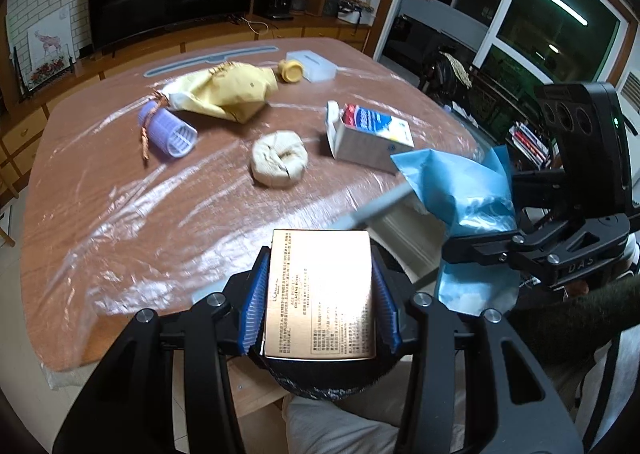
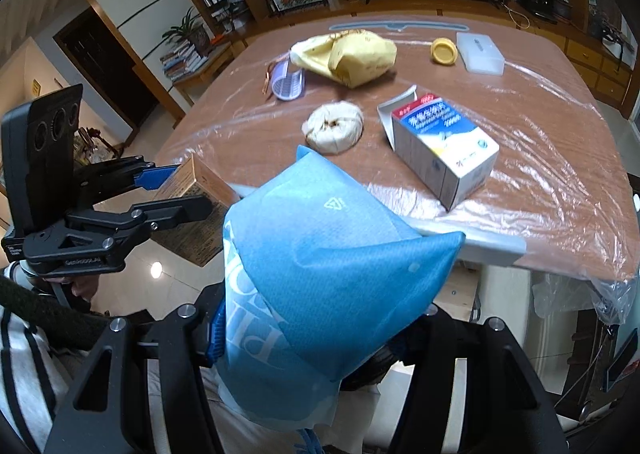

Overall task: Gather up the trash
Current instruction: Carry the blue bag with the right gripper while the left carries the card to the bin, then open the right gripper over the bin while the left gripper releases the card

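Left tool (image 1: 320, 294) clamps a gold carton (image 1: 320, 294) at lower centre; right tool (image 2: 308, 330) pinches the blue bag (image 2: 320, 274).

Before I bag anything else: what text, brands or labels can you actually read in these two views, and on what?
"DAS": right claw body, left wrist view.
"PHI...": large white letters on blue bag, partly folded away.
Triangle logo: same bag, no words.
Gold box in left claw: dense print, too small to read.
Carton: Chinese characters, blurred.
Left claw body, right wrist view: white lettering, unreadable.
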Available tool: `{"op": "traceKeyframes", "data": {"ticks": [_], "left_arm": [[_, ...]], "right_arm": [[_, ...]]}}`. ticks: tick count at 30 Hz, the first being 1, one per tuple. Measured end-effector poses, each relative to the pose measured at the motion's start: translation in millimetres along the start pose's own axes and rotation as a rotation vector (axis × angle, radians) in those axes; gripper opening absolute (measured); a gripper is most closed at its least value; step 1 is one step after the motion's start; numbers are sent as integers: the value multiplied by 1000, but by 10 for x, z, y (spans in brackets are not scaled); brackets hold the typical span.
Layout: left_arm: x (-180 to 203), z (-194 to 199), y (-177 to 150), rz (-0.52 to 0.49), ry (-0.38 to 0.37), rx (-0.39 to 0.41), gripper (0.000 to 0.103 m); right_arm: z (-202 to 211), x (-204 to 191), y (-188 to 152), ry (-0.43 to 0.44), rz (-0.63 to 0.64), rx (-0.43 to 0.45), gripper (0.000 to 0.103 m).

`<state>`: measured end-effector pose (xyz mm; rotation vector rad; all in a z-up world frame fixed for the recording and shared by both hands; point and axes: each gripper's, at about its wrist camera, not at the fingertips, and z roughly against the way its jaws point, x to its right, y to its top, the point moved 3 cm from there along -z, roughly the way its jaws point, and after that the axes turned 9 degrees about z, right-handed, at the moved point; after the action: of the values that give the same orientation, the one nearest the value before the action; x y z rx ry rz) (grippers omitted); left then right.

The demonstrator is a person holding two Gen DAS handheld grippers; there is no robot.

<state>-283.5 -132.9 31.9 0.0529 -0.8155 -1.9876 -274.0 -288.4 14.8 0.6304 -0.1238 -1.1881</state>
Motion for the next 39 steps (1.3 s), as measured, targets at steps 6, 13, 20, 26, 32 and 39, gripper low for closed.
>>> {"op": "traceKeyframes", "data": {"ticks": [6,13,20,26,32,39], "left_arm": [[51,-53,-141,-6,11,-31,48],[71,-131,-254,-7,27,-52,48],[77,-277,-368,-13,48,-79,48],[52,-396,-441,-22,65,-101,48],[33,-473,-513,-27,77,-116,48],[26,-543,-551,-29,100,-122,48]], "right_arm": [[-112,-20,-132,-1,3,-42,59],[-239,-4,-282,-13,6,-87,59],[-360,38,-390,-39,16,-115,59],[-465,73,-434,-61,23,-132,59],[-600,114,-445,-72,24,-146,59],[-716,114,-414,-92,43,-153,59]]}}
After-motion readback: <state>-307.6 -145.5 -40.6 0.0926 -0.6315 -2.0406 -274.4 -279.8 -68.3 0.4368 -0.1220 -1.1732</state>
